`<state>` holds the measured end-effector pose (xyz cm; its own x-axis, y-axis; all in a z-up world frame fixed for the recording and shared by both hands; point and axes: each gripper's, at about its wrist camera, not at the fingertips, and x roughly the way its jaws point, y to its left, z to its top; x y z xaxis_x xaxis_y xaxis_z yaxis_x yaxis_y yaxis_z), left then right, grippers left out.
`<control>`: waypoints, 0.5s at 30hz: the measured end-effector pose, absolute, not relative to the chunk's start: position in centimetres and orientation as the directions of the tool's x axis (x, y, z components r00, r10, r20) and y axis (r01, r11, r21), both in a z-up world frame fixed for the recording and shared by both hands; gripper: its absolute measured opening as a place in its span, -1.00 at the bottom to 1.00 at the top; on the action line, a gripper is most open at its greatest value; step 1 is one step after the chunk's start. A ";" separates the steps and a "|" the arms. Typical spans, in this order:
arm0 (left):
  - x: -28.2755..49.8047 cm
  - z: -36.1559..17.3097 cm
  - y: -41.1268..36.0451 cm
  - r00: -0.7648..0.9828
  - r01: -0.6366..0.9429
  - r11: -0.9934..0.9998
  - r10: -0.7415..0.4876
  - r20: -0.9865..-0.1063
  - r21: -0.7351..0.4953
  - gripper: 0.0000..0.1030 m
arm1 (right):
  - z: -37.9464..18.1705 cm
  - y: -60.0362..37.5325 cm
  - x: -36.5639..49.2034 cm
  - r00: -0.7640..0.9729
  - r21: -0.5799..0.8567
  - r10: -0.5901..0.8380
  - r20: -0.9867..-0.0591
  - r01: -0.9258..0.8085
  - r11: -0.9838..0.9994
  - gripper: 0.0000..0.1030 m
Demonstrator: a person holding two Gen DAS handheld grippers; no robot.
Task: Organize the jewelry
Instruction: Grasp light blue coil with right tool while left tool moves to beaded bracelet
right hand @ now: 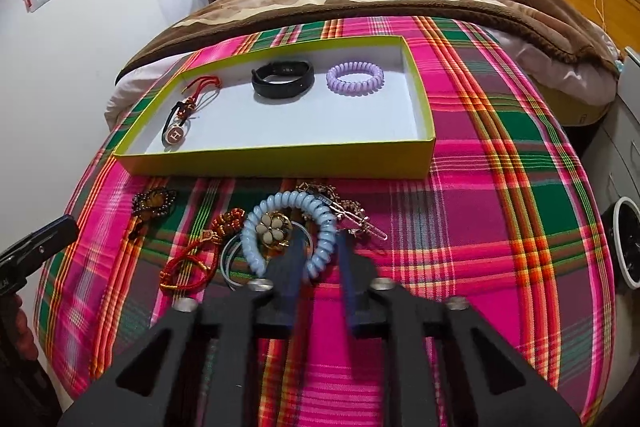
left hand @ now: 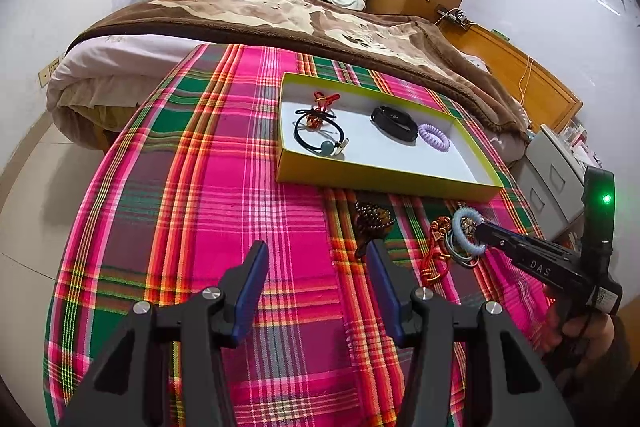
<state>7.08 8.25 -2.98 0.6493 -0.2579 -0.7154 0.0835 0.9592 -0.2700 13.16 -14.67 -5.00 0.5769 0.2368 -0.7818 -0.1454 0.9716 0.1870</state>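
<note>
Right claw (right hand: 320,259), low centre of frame, is clamped on the blue coil tie (right hand: 288,227); lifting may drag tangled neighbours (the flower piece (right hand: 274,231) especially). Left claw (left hand: 318,283) stands apart, empty.

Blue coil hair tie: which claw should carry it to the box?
Right. The right claw is already closed on the blue coil hair tie in front of the box; the left claw hangs open and empty over cloth.

I read "DAS" in pale letters on the right gripper (left hand: 482,231) body, and a single "H" on a round charm (right hand: 175,136) inside the tray (right hand: 280,157).
</note>
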 end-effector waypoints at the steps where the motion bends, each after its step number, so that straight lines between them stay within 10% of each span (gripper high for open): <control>1: 7.1 -3.0 8.3 0.649 0.084 0.958 -0.260 -0.715 -0.273 0.02 | -5.0 -14.6 13.1 0.578 0.184 0.234 -0.782 -0.145 0.972 -0.81; 15: 8.3 -3.4 6.6 0.618 0.132 0.949 -0.304 -0.725 -0.286 0.02 | -2.5 -16.8 12.1 0.643 0.281 0.289 -0.709 -0.118 0.953 -0.82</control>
